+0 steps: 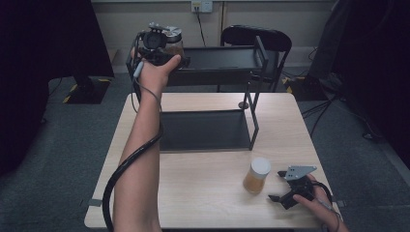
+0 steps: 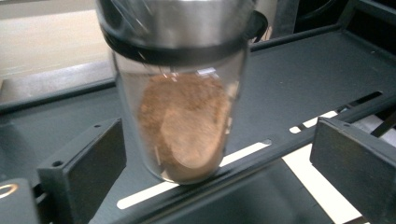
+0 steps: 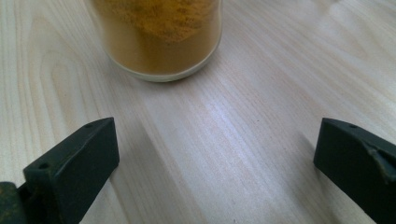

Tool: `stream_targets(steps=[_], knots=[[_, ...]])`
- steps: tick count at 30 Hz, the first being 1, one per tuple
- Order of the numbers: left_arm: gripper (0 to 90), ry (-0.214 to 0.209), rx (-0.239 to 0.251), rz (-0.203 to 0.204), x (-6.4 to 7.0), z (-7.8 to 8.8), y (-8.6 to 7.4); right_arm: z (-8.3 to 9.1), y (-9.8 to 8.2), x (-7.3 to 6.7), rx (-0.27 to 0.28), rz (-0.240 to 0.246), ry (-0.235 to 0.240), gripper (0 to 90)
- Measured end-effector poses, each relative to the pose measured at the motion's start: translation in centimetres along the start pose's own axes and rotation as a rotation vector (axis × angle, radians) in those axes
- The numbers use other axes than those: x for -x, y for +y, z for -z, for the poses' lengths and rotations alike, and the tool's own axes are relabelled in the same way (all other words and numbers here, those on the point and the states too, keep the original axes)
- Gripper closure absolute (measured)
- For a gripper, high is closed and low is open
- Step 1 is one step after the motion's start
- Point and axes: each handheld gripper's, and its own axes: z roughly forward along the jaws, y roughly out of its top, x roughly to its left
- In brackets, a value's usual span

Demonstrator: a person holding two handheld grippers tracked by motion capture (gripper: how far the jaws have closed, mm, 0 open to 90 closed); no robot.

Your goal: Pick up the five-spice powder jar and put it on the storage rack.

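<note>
The room around me is dim, with a grey carpeted floor (image 1: 58, 145), a pale back wall (image 1: 145, 29) carrying a socket, and a black chair (image 1: 256, 38) behind my work. My bench (image 1: 203, 193) is a light wood-grain top, bare across its near half. On its far half stands a black 2-tier metal rack (image 1: 212, 87), taller than anything else here. My left gripper (image 1: 157, 46) is raised at the rack's upper shelf, where a glass jar of brown powder with a metal lid (image 2: 180, 93) stands at the slotted front edge; my jaws are spread wide on either side of it, pads clear of the glass. My right gripper (image 1: 290, 186) rests low at the bench's near right, jaws wide and holding nothing, just beside a white-lidded jar of yellow-orange powder (image 1: 256, 175) standing upright on the wood.
</note>
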Motion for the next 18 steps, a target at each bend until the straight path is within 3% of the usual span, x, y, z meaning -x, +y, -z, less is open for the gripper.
stream_targets(steps=[10,18], knots=[[0.7,-0.018,0.015,0.008,0.9,0.2,-2.0,0.0,0.0,0.0,0.000,0.001,0.000,0.0],[1.8,-0.015,0.020,-0.031,1.8,0.4,-3.8,0.0,0.0,0.0,0.001,0.002,0.000,0.0]])
